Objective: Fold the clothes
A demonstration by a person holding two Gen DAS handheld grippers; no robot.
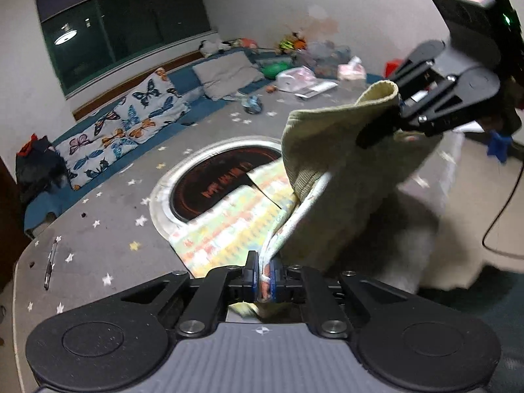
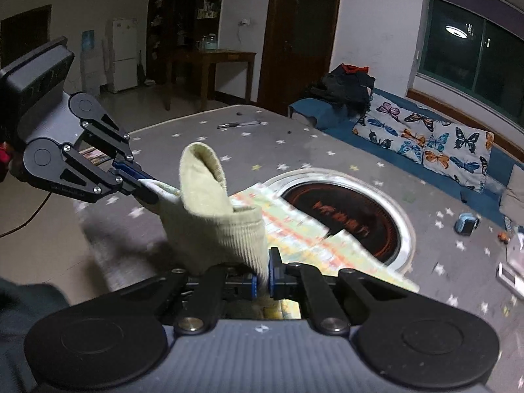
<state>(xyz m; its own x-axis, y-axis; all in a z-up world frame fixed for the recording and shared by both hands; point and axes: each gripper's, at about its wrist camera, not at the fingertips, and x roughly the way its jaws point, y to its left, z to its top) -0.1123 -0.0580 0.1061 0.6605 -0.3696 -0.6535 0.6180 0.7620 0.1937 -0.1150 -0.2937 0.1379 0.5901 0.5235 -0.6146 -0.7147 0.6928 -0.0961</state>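
A small garment with a pale yellow ribbed waistband point(image 1: 327, 150) and a pastel printed body point(image 1: 235, 226) hangs between both grippers above the grey star-patterned table point(image 1: 108, 203). My left gripper point(image 1: 266, 275) is shut on one edge of it. My right gripper point(image 1: 389, 121) is shut on the waistband at upper right. In the right wrist view the right gripper point(image 2: 264, 271) pinches the ribbed band point(image 2: 216, 226), and the left gripper point(image 2: 149, 190) grips the far edge. The printed part point(image 2: 304, 229) trails onto the table.
A round inset with a metal rim point(image 1: 183, 170) and dark centre sits in the table point(image 2: 294, 144) under the garment. A pen point(image 1: 50, 262) lies at the left edge. Butterfly cushions point(image 1: 131, 121) and clutter point(image 1: 304, 75) lie beyond. A small blue object point(image 2: 466, 224) sits on the table.
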